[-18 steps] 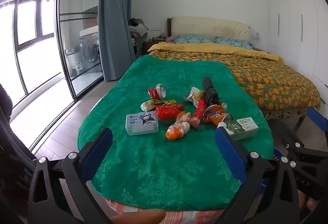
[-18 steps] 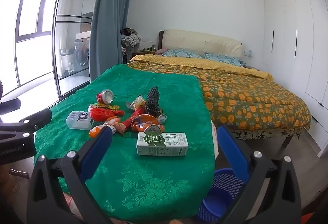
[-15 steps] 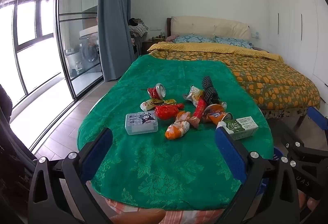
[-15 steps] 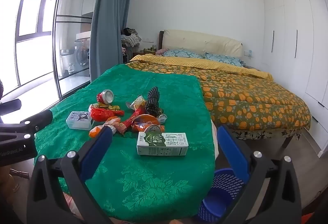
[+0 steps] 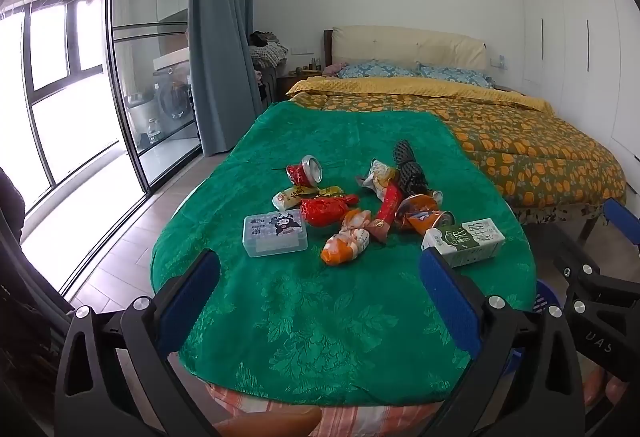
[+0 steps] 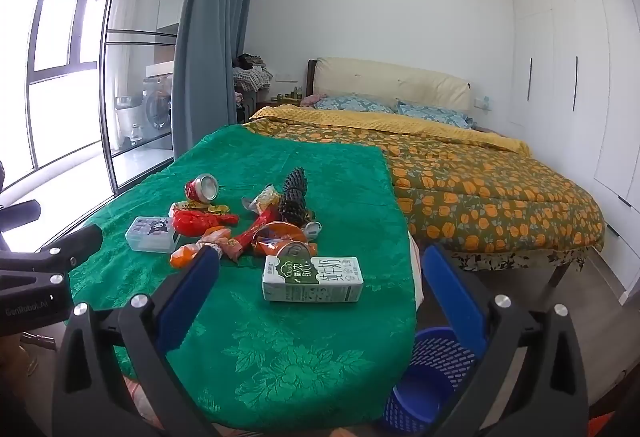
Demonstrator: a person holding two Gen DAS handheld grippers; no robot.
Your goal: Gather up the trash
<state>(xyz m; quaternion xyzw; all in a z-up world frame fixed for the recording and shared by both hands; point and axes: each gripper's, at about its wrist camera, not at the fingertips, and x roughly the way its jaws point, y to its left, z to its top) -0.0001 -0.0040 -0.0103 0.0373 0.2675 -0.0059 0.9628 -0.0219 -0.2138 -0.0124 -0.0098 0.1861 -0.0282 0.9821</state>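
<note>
Several pieces of trash lie in a heap on a table under a green cloth (image 5: pixel 320 317) (image 6: pixel 280 353): a crushed red can (image 5: pixel 306 169) (image 6: pixel 202 187), a clear plastic box (image 5: pixel 275 232) (image 6: pixel 152 234), red and orange wrappers (image 5: pixel 325 211) (image 6: pixel 198 221), a black mesh sleeve (image 5: pixel 408 167) (image 6: pixel 293 193) and a green-and-white milk carton (image 5: pixel 464 241) (image 6: pixel 313 279). My left gripper (image 5: pixel 320 291) hovers open near the table's front edge, short of the heap. My right gripper (image 6: pixel 318 287) is open too, framing the milk carton from a distance. A blue slotted basket (image 6: pixel 424 381) stands on the floor by the table's right side.
A bed with an orange-patterned quilt (image 6: pixel 480 181) lies right behind the table. Glass sliding doors (image 5: pixel 132 77) and a grey curtain (image 5: pixel 220 37) are on the left, white wardrobes (image 6: pixel 560 77) on the right. The right gripper's body (image 5: pixel 592 301) shows at the left view's right edge.
</note>
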